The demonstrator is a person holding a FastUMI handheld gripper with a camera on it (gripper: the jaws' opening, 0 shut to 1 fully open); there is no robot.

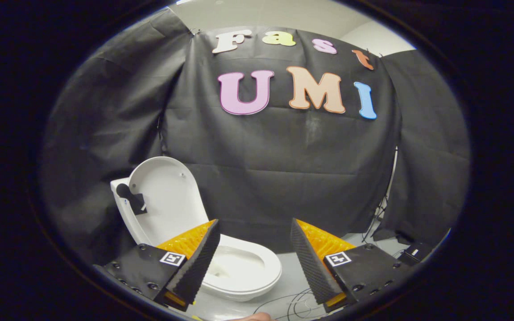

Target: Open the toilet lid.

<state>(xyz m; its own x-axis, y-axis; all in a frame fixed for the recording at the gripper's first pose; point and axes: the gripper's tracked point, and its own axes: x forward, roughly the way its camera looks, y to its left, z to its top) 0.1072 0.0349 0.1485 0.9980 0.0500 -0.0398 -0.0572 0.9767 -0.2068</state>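
A white toilet (239,267) stands on the floor beyond my left finger. Its lid (167,200) is raised upright and leans back against the tank, with its inner side facing me. The seat ring and bowl lie uncovered below it. A black fitting (130,196) sticks out at the lid's left edge. My gripper (254,227) is open, its two orange-and-black fingers (199,258) spread wide with nothing between them. It hangs short of the toilet, touching nothing.
Black cloth forms the booth's wall behind the toilet. Thin cables (292,303) lie on the pale floor between and under my fingers. A small dark box (413,252) sits on the floor at the right, near a stand leg.
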